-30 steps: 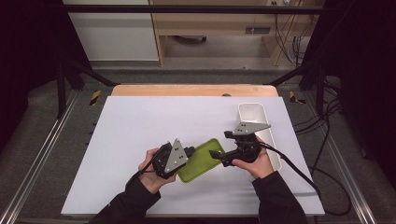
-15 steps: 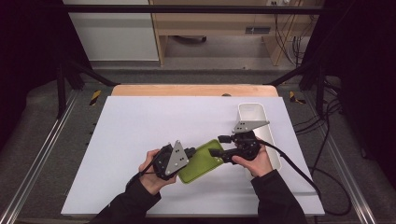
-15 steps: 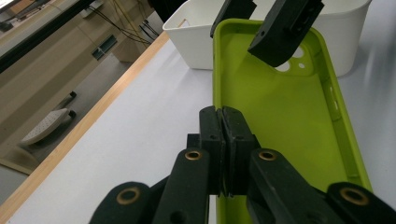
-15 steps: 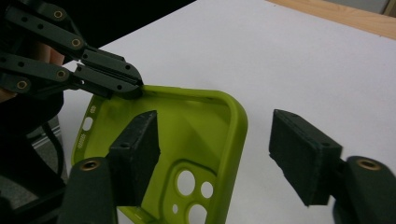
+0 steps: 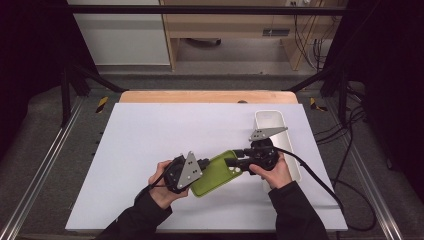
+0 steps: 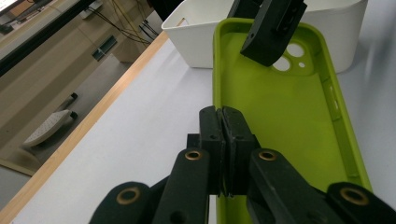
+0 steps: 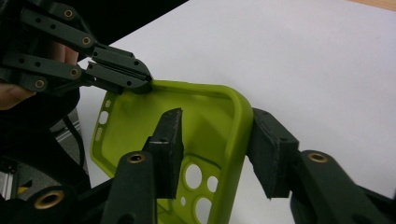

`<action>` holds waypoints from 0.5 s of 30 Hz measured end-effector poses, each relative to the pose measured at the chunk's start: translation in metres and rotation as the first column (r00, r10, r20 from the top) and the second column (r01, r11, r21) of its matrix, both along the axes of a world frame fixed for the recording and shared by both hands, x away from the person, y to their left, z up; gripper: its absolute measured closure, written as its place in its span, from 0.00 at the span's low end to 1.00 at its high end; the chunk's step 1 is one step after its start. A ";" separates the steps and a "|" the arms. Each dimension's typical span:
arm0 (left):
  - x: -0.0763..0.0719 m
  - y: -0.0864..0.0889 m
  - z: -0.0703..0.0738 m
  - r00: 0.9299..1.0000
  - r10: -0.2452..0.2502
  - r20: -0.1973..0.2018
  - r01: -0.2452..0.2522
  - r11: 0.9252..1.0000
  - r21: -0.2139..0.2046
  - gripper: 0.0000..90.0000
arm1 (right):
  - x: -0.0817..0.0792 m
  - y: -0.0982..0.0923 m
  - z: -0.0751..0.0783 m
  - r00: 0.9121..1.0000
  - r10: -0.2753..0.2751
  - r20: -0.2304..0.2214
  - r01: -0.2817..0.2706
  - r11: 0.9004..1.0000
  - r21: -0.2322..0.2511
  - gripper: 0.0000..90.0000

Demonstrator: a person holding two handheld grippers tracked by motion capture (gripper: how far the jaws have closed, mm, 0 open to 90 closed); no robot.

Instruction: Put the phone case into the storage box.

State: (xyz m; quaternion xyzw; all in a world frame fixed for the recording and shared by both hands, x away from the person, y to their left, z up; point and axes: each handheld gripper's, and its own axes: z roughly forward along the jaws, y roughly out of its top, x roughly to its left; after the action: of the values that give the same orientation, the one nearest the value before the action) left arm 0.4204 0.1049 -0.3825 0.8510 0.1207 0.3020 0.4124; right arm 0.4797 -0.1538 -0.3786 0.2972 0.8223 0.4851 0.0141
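A lime-green phone case hangs between the two tongs above the white table, near its front edge and just left of a white bin. The left tongs are clamped tight on the rim of one end of the case; in the left gripper view their pads meet on the thin green wall. The right tongs straddle the opposite end (the one with the camera holes), one pad inside the case and the other outside its side wall. Their jaws have just been closing with that wall between them; the outer pad sits against the wall while a gap remains at the inner pad, so they do not yet grip. The bin stands just behind the case in the left gripper view, close beside the right hand. A black cable trails from the right tongs across the table's right edge.
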 end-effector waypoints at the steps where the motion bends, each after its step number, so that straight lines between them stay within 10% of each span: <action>1: 0.000 0.000 0.000 1.000 0.000 0.002 0.000 1.000 0.001 0.98 | 0.000 0.000 0.000 1.000 -0.001 -0.002 0.001 1.000 -0.002 0.68; 15: -0.001 -0.001 -0.004 1.000 -0.007 0.014 0.006 0.999 0.038 0.98 | 0.000 -0.006 0.003 0.999 0.006 -0.050 -0.006 1.000 0.003 0.83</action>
State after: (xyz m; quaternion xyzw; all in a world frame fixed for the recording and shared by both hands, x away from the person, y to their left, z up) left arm 0.4197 0.1036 -0.3863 0.8568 0.1092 0.3091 0.3980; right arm 0.4793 -0.1597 -0.3756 0.3069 0.8226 0.4786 -0.0081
